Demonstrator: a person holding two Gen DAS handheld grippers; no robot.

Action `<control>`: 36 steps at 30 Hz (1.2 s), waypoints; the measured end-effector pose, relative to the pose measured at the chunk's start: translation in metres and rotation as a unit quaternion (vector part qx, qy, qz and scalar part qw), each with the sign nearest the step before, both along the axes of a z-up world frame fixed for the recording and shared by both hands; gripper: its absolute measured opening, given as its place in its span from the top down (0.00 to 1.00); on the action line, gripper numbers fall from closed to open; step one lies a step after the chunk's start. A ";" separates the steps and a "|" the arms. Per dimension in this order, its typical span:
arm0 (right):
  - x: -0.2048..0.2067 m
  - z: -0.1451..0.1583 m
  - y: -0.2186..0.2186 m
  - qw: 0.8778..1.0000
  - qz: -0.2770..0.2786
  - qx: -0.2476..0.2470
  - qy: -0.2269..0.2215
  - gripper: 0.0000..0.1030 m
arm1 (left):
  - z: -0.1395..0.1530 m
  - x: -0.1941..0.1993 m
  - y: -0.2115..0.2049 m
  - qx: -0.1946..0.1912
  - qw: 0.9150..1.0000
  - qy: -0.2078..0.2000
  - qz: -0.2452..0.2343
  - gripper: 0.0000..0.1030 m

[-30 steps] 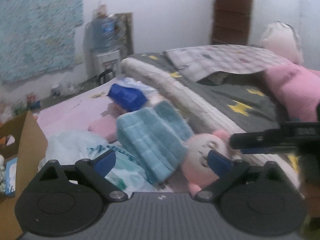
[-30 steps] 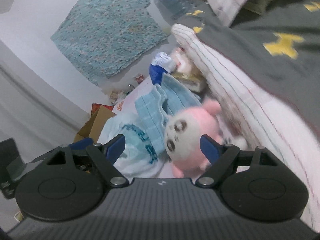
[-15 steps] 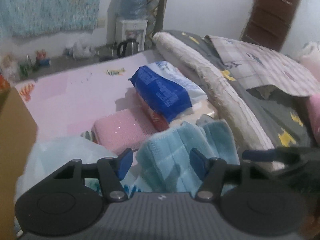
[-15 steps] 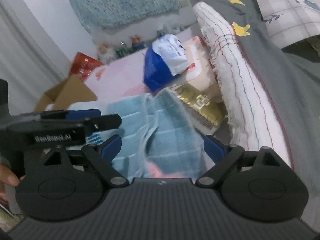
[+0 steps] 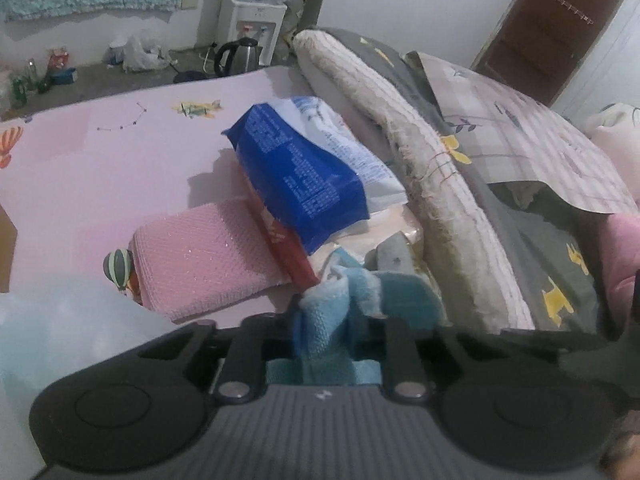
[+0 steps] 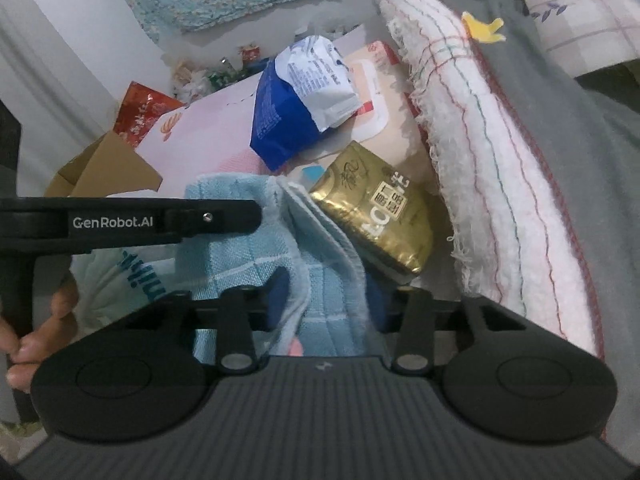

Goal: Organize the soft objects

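Both tongs are on the light blue terry towel (image 5: 320, 312), which lies bunched on the pink play mat (image 5: 100, 168) at the foot of the bed, against the fringed white woven blanket (image 6: 500, 184).

Left tongs (image 5: 324, 320): jaws have just been closing and are now narrow, with a fold of the towel pinched between them. Cloth bulges up out of the gap.

Right tongs (image 6: 328, 300): jaws have also just been closing, now pressed on a ridge of the same towel; blue pads (image 6: 278, 292) bite into the fabric on both sides. In the right wrist view the left tool crosses at the left edge, with the person's hand (image 6: 36, 336) on its grip.

Around the towel:
- folded pink knit cloth (image 5: 208, 256) just beside it on the mat
- blue-and-white plastic pack (image 5: 304, 176) behind it, resting on a red-edged flat package (image 5: 288, 252)
- gold foil packet (image 6: 376, 216) touching the towel's far edge
- white plastic bag with blue print (image 6: 132, 276) under the towel's near-left side
- brown cardboard box flap (image 6: 108, 172) further left

Grey star-print sheet (image 5: 552, 264) covers the bed on the right.
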State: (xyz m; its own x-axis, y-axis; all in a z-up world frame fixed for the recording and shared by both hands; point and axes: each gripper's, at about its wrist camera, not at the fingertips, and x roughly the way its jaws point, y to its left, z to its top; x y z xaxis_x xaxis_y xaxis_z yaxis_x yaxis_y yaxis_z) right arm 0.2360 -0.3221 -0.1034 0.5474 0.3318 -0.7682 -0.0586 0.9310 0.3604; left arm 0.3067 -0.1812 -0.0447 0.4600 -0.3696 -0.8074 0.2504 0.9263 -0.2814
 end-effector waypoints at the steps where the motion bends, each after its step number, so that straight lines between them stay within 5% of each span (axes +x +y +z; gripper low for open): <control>1: -0.001 0.002 0.000 1.000 -0.002 0.001 -0.005 0.71 | 0.003 -0.003 0.001 -0.002 1.000 -0.004 0.004 0.84; 7: -0.020 0.031 0.003 0.998 0.000 0.011 -0.062 0.91 | 0.034 -0.023 0.016 -0.050 0.998 -0.025 0.011 0.87; 15: -0.053 0.090 0.018 0.990 0.016 0.024 -0.136 0.92 | 0.098 -0.073 0.036 -0.096 0.992 -0.077 0.003 0.87; 23: -0.136 0.139 0.025 0.981 0.025 0.070 -0.179 0.92 | 0.143 -0.146 0.049 -0.146 0.982 -0.110 -0.038 0.87; 29: -0.200 0.121 0.031 0.984 0.031 0.117 -0.134 0.91 | 0.111 -0.193 0.055 -0.157 0.984 -0.063 -0.058 0.87; 36: -0.213 0.036 0.048 0.988 0.010 0.152 -0.037 0.91 | 0.019 -0.198 0.068 -0.106 0.994 0.010 -0.008 0.87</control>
